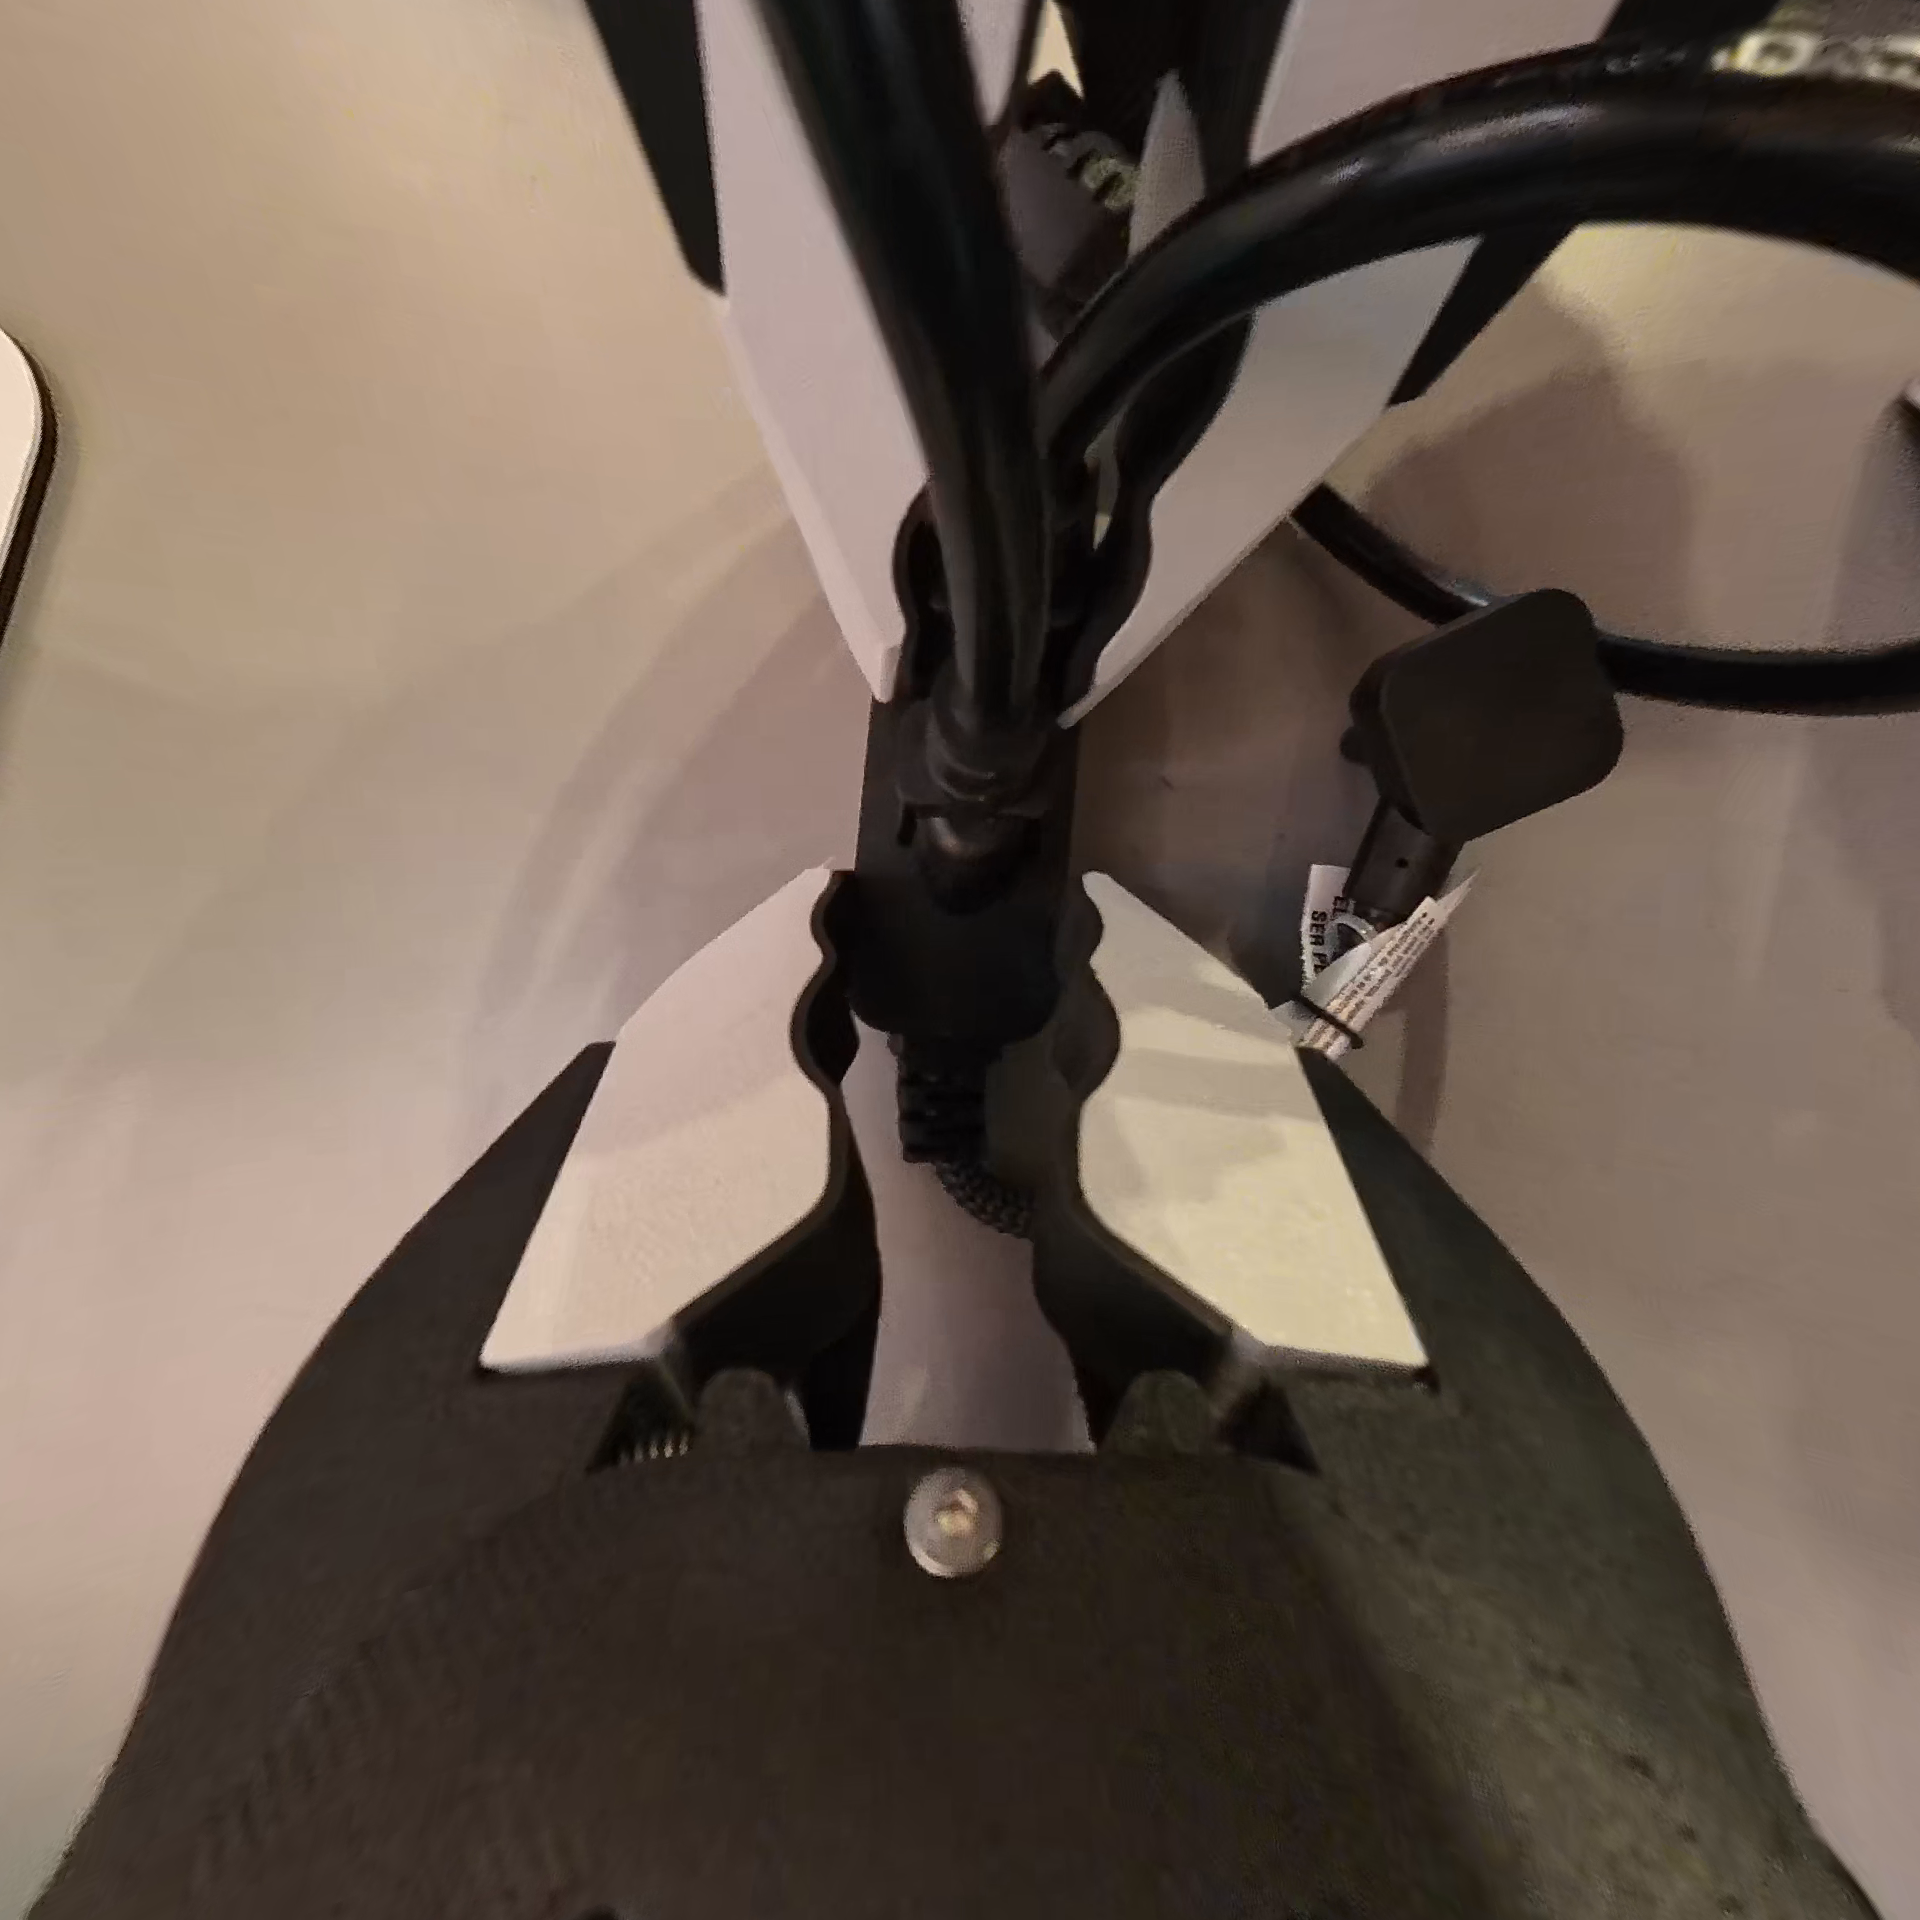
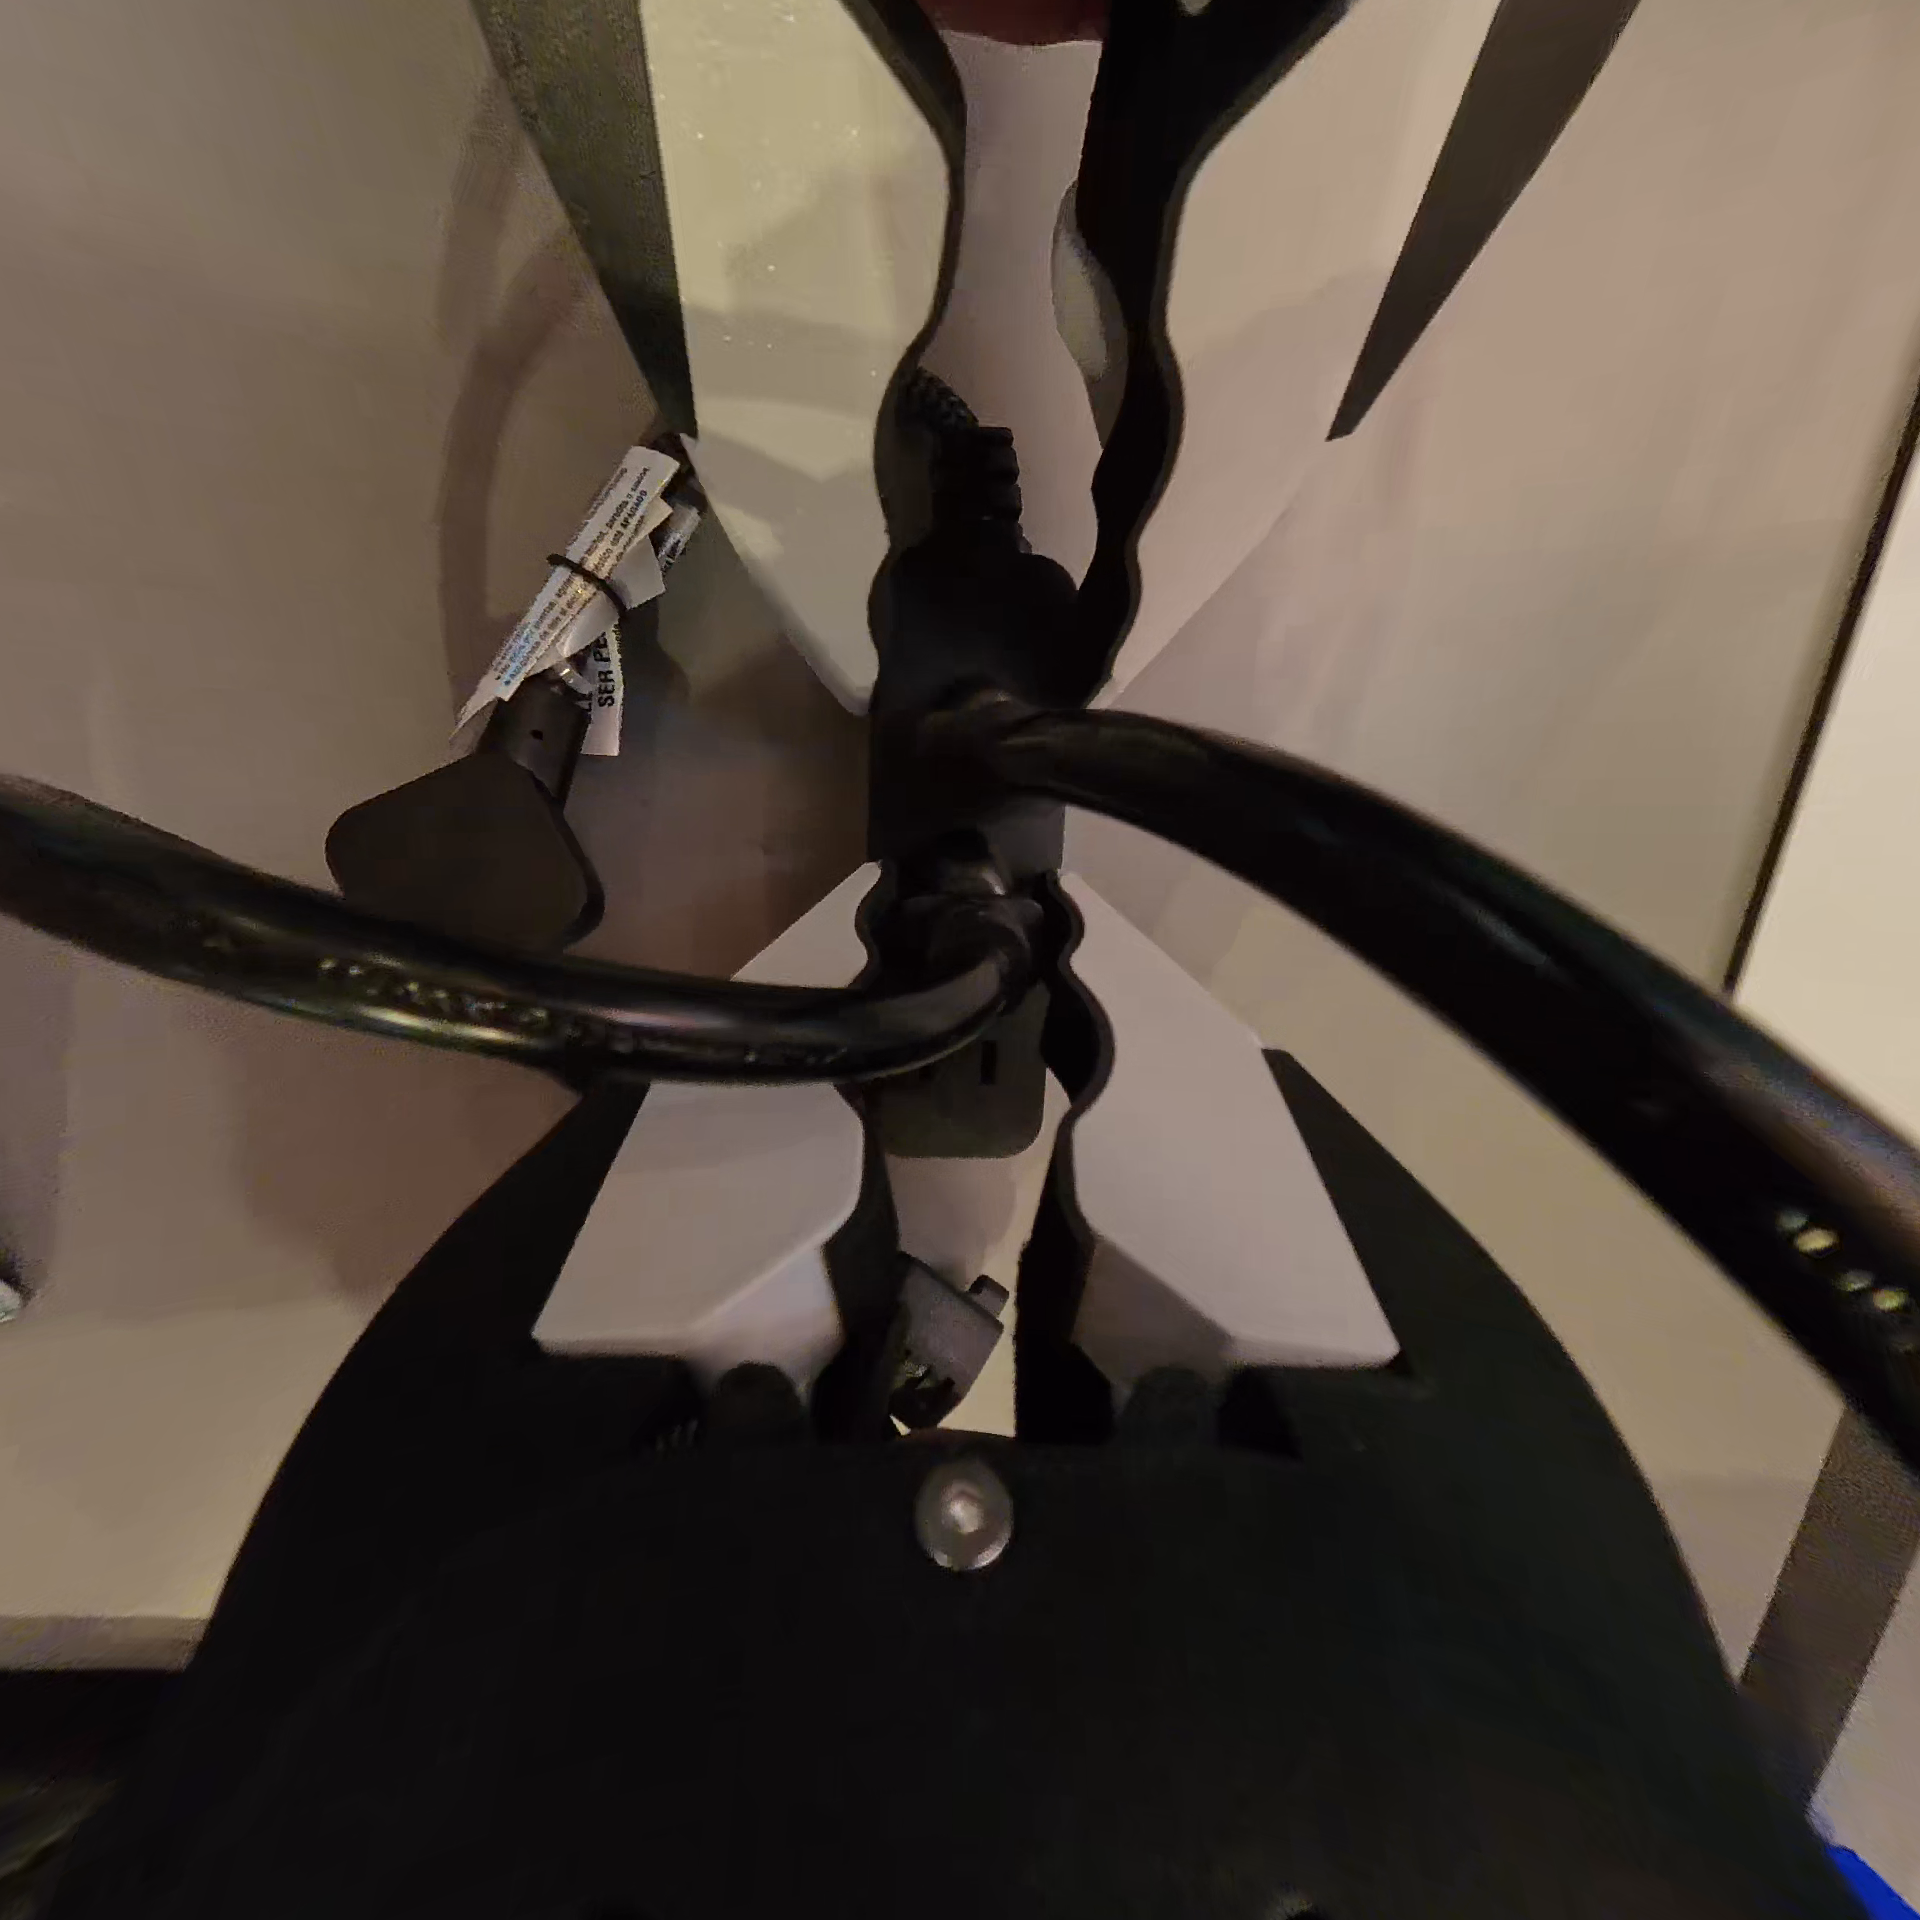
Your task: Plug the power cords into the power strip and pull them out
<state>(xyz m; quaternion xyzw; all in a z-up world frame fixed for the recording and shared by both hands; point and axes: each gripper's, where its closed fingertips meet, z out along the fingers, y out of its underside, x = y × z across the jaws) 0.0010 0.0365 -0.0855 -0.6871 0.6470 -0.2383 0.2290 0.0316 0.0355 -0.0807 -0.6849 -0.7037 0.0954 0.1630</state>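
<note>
Your left gripper (image 1: pixel 951 951) clamps one end of the black power strip (image 1: pixel 961 831) on the pale table (image 1: pixel 364 727); your right gripper (image 2: pixel 966 956), at twelve o'clock opposite, pinches a plugged-in cord's plug (image 2: pixel 961 914); a loose plug (image 1: pixel 1496 717) lies at two o'clock.

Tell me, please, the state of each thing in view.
Black rectangular power strip: clamped at its braided-cord end by left tongs.
Black plastic plug with thick cord: seated in strip, pinched by right tongs.
Second black cord: also plugged in.
Loose black tagged plug: unplugged, on table.
</note>
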